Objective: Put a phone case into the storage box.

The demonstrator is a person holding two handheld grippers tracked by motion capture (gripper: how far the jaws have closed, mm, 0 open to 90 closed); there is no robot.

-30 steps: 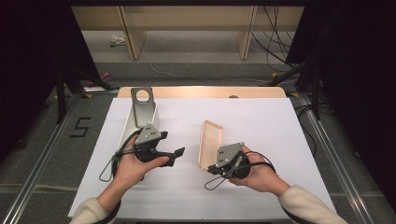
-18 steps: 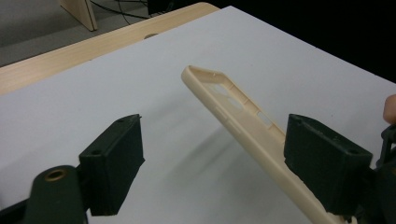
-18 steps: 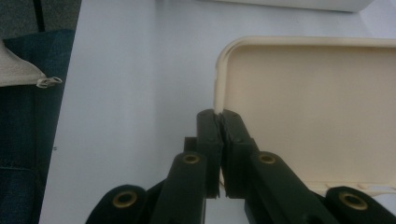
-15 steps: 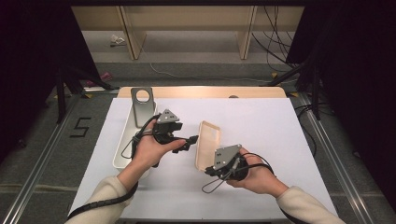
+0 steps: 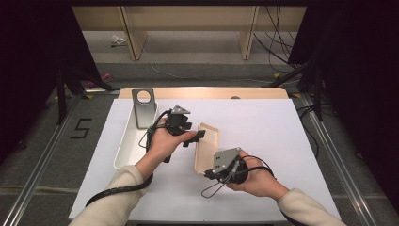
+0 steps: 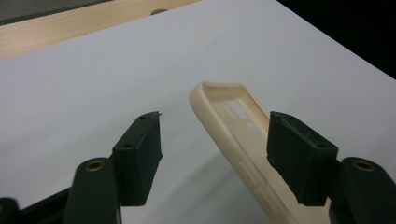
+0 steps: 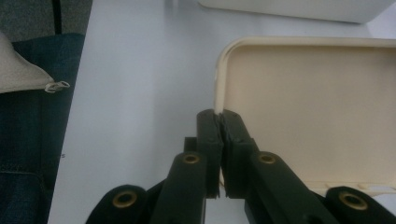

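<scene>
One phone case point(image 5: 207, 148), cream-coloured, soft-looking, with a raised rim all round and rounded corners; open side up, showing a plain inner face; camera cut-outs near its far end, seen in your left gripper view point(image 6: 243, 112); side-button bumps along one long edge. It sits near the middle of the white sheet point(image 5: 282, 141) that covers the table, tilted up on the edge you hold. Two grippers, one in each of your hands. Your right gripper point(image 5: 211, 172) has its jaws pressed together on the near rim of the case point(image 7: 217, 109), the thin wall pinched between the pads. Your left gripper point(image 5: 200, 135) stands roughly half open and has just been closing; its jaws straddle the far long edge of the case, one to each side, and neither pad looks to be pressing on it yet, though the right-hand pad hides the spot where it meets the rim. One white tray point(image 5: 126, 146), long and shallow, lying at the left of the sheet. One grey metal stand point(image 5: 142, 106) with a round hole, upright at the tray's far end. One wooden table edge point(image 5: 207, 92) showing beyond the sheet
</scene>
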